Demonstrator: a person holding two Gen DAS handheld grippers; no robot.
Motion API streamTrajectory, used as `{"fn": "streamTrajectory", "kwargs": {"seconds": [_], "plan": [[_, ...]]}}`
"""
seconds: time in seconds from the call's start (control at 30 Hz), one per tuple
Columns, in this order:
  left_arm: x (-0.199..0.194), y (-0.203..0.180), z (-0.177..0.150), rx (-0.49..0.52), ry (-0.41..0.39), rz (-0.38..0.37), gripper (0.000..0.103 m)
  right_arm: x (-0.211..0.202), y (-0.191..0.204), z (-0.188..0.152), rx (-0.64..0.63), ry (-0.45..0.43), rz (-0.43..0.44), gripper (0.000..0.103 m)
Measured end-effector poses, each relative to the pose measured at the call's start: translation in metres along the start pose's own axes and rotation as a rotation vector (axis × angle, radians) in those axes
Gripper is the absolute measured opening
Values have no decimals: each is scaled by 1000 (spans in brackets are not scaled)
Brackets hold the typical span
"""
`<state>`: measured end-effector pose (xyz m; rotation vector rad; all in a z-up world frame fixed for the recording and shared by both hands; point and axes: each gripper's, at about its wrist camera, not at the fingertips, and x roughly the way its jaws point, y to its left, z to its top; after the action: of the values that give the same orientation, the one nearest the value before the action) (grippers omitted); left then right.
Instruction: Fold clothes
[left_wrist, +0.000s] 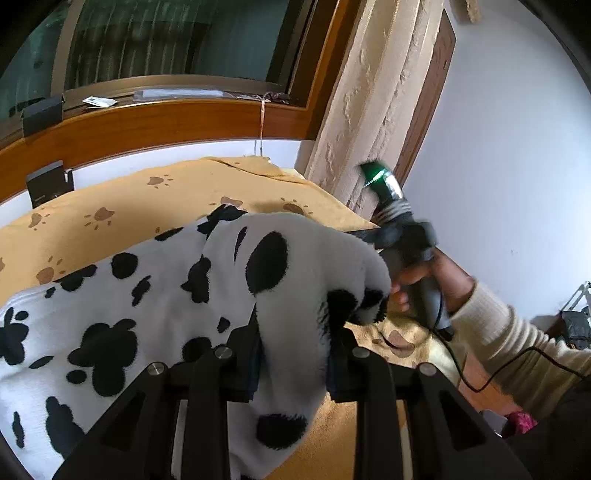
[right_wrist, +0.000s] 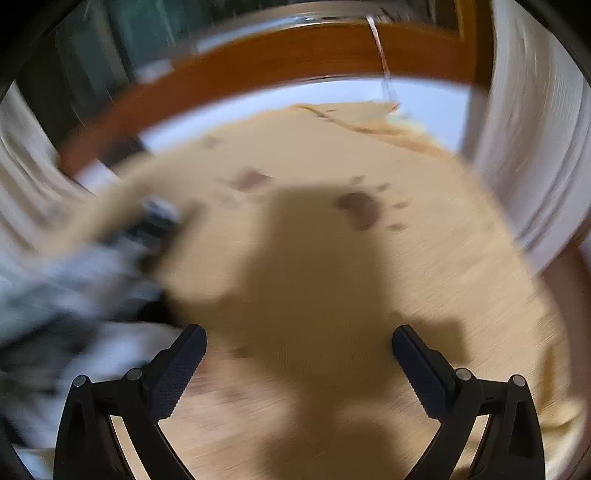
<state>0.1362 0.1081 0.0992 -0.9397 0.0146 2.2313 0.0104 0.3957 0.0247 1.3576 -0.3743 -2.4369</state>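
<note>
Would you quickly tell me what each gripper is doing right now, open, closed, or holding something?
Left gripper: closed on a bunched fold of the black-and-white spotted fleece garment.
Right gripper: open, nothing between its fingers, above the tan paw-print blanket.

So there's a tan blanket (left_wrist: 110, 218) with brown paw prints spread over the bed, and behind it a wooden window frame (left_wrist: 155, 122) with dark glass. A cream textured curtain (left_wrist: 373, 110) hangs on the right next to a plain white wall (left_wrist: 509, 147), and a small black box (left_wrist: 42, 114) sits on the sill.
</note>
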Motion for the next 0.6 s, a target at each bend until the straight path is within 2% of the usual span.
{"fn": "streamTrajectory", "kwargs": {"seconds": [0.1,0.17,0.27,0.37,0.6], "plan": [[4,-2,-3,8,8,-14,30,3,-10,-3,184,195,206,103],[4,-2,-5,7,5,-22,30,8,-5,-9,217,255,321,102],[2,1,-8,0,-1,-30,30,14,14,-13,203,281,382,102],[0,2,-9,-1,-7,-35,30,26,26,-12,225,279,397,102],[1,4,-12,-7,-5,-62,30,45,30,-7,397,234,541,102]]}}
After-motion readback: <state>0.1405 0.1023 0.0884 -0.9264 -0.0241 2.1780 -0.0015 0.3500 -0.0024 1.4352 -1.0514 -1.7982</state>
